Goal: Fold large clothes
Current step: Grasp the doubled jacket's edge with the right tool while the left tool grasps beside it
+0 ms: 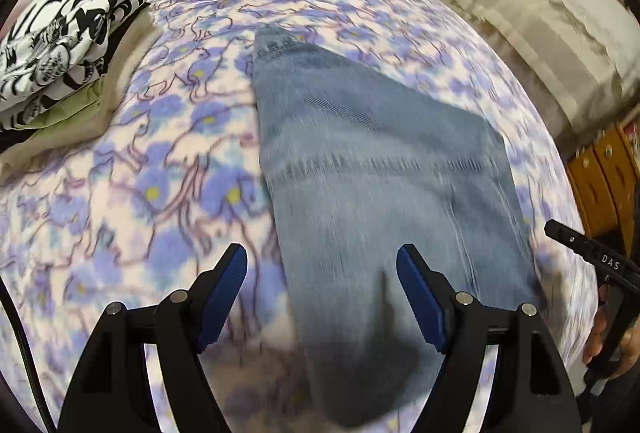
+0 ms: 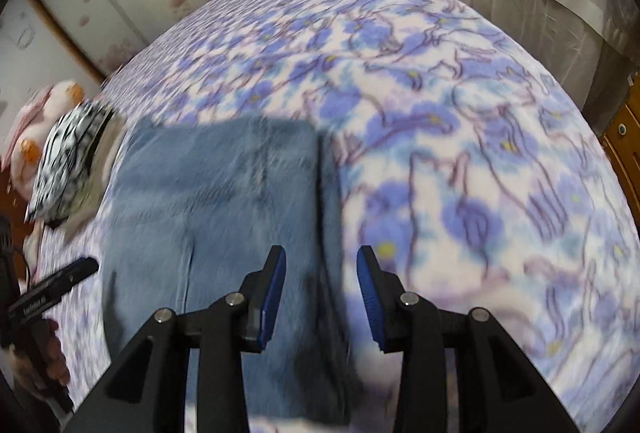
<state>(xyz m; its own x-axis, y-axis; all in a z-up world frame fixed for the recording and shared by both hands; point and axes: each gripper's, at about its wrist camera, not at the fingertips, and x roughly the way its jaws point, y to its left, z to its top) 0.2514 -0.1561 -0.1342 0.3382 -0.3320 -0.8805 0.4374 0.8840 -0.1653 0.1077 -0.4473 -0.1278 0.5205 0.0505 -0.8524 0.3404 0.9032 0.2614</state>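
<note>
- "DAS" in white letters on the black body of the right gripper (image 1: 592, 253), seen at the edge of the left wrist view
- some white lettering on the black body of the left gripper (image 2: 52, 289) in the right wrist view, way too blurry to read
- printed round bits on the black and white cloth (image 1: 60, 45), can't make out any words

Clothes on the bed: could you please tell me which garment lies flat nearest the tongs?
The blue jeans, spread directly ahead of both open tongs; the black-and-white patterned garment sits folded on a pile farther off.
</note>
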